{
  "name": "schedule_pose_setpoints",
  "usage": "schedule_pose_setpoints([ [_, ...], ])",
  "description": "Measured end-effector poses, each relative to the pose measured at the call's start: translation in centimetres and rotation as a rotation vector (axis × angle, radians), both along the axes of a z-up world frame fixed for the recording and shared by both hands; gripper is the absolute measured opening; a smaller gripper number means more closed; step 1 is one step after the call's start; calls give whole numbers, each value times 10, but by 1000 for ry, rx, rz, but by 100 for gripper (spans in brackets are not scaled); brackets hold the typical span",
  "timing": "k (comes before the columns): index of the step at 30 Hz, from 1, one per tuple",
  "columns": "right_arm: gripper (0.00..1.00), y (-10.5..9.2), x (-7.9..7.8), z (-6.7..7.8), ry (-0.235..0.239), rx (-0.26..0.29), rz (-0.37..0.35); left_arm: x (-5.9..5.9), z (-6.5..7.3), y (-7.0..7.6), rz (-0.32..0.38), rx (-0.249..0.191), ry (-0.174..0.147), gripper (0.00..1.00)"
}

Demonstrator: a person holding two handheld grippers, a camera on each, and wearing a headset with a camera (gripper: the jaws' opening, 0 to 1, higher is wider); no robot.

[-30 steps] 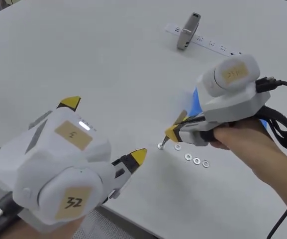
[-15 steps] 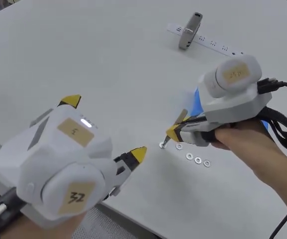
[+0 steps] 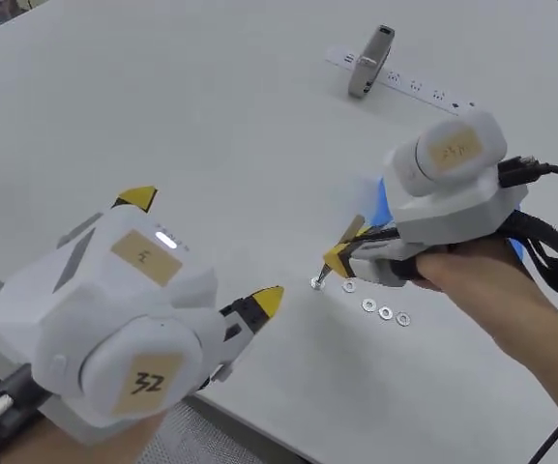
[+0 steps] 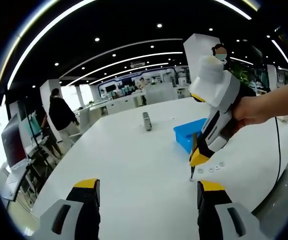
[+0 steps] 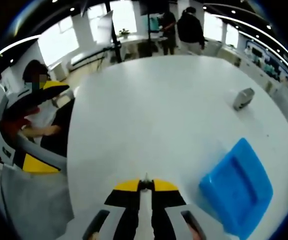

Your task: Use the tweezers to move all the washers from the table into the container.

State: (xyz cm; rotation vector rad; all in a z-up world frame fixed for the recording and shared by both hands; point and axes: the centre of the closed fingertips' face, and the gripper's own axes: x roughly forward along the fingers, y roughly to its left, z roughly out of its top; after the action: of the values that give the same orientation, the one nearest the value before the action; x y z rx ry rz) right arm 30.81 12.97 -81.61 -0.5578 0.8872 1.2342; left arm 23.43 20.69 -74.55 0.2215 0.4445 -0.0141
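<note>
Washers (image 3: 386, 312): a short row on the white table (image 3: 211, 116). The leftmost washer (image 3: 315, 282) lies at the tip of the tweezers (image 3: 322, 275).
Right gripper (image 3: 337, 259): jaws closed on the tweezers.
Container (image 5: 236, 187): blue, near.
Left gripper (image 3: 201, 249): wide open, empty.
Step, I'd judge: picking. Next: pinch cleanly, then lift.

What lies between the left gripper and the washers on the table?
Bare table, seen in the head view: nothing sits between the left gripper and the washers.
</note>
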Motion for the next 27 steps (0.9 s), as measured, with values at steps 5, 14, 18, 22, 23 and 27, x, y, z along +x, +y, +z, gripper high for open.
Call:
schedule_pose_setpoints([
  [5,4,0,0,-2,-4,-6,6,0,0,0,0,1,1,81],
  [14,4,8,7,-2,-99,131,-41,0,-1,1,1,5,5,81],
  [18,3,7,0,0,-185,222,-63,0,-2,1,0,9,10,81],
  [22,3,1,-1,-2,-217,232,-92,0,-3,0,-3,13,18,80],
  [23,3,0,-2,-1,-219,243,-96,0,-4,0,-4,15,21,80],
  [27,3,-3,-1,0,-233,277,-115,0,-5,-1,-9,22,30,79],
])
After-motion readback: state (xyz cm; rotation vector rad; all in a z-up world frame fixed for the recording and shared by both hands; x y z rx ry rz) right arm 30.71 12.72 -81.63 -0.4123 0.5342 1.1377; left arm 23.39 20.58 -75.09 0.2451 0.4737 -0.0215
